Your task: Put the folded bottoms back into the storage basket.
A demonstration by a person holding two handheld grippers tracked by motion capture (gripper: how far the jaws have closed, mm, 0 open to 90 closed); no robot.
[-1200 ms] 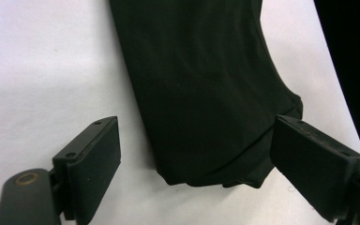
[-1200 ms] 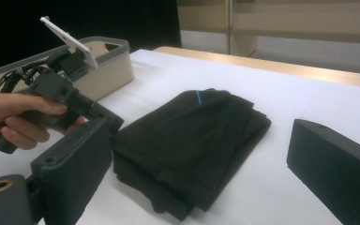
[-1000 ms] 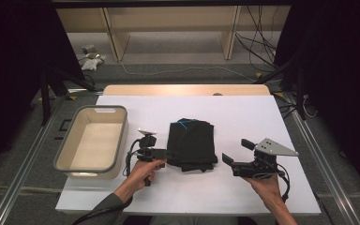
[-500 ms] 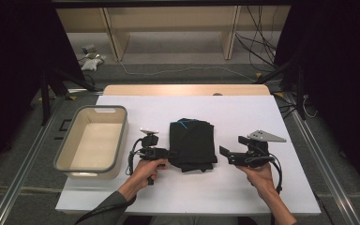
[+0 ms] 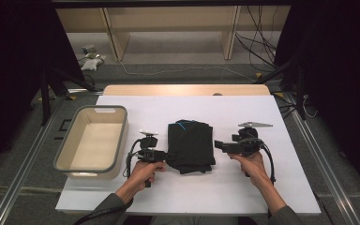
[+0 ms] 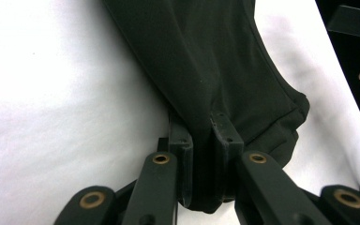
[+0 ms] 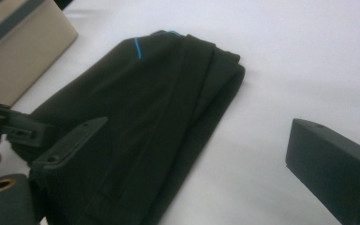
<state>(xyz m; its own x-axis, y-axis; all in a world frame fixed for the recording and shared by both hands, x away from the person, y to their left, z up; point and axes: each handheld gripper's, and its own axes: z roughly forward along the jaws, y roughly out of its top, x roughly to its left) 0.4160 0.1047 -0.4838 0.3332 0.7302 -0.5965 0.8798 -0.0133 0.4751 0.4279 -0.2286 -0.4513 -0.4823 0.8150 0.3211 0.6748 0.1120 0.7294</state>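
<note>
1. The folded black cloth (image 5: 191, 146) lies at the centre of the white table (image 5: 262, 187), unmoved since before.
2. The left gripper (image 5: 165, 156), at the cloth's 8 o'clock corner, has just closed and now pinches that edge.
3. The right gripper (image 5: 217, 145), jaws spread apart, has moved in to the cloth's 3 o'clock edge.
4. The tub (image 5: 117, 140) sits at the cloth's 9 o'clock.

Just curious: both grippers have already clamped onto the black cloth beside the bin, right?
Not quite. The left gripper has clamped the cloth, but the right gripper is open with nothing pinched, as the right gripper view shows. The bin is beside it.
</note>
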